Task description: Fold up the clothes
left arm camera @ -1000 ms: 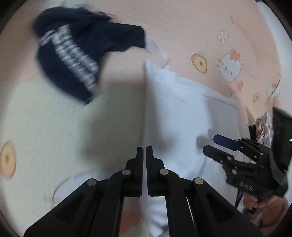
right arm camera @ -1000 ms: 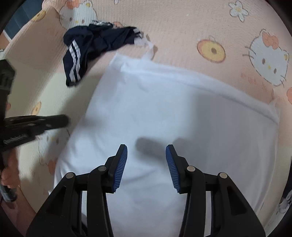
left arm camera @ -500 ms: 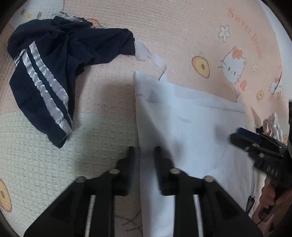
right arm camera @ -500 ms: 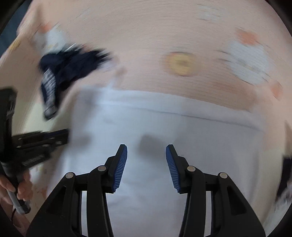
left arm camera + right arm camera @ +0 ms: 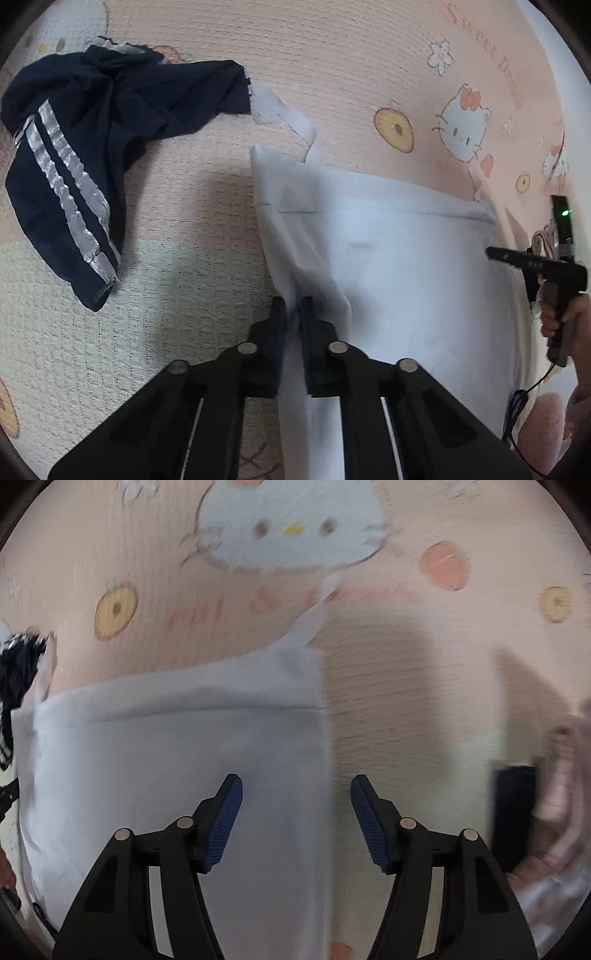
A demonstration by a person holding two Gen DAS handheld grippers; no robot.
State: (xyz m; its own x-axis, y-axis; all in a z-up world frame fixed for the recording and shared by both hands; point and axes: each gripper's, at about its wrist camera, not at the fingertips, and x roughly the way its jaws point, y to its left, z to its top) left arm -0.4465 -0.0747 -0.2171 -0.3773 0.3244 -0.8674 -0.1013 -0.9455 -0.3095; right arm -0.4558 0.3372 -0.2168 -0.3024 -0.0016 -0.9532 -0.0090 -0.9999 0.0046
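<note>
Two garments lie on the blanket point(image 5: 332, 55), a pink and cream spread printed with cartoon cats, and the white cloth point(image 5: 399, 266) serves as the landmark for everything else. It lies flat in the middle of the blanket, apparently spread out for folding, with a hem band along its far edge and a thin strap running off each far corner. Left of the cloth, apart from it but touching the end of the left strap, the navy shorts point(image 5: 74, 155) with silver stripes sit crumpled, probably waiting their turn. At the cloth's left edge the left gripper point(image 5: 293, 314) has its jaws nearly closed on a raised ridge of fabric, a pinch that looks meant to lift that side and carry it across. At the cloth's right edge the right gripper point(image 5: 296, 797) hangs with jaws wide apart, straddling the edge and holding nothing, likely lining up a matching grab. Its view is motion-blurred, so whether its pads touch the fabric cannot be told. The cloth's near end is hidden under both grippers, and a pinkish and dark shape right of the cloth is too smeared to identify.
</note>
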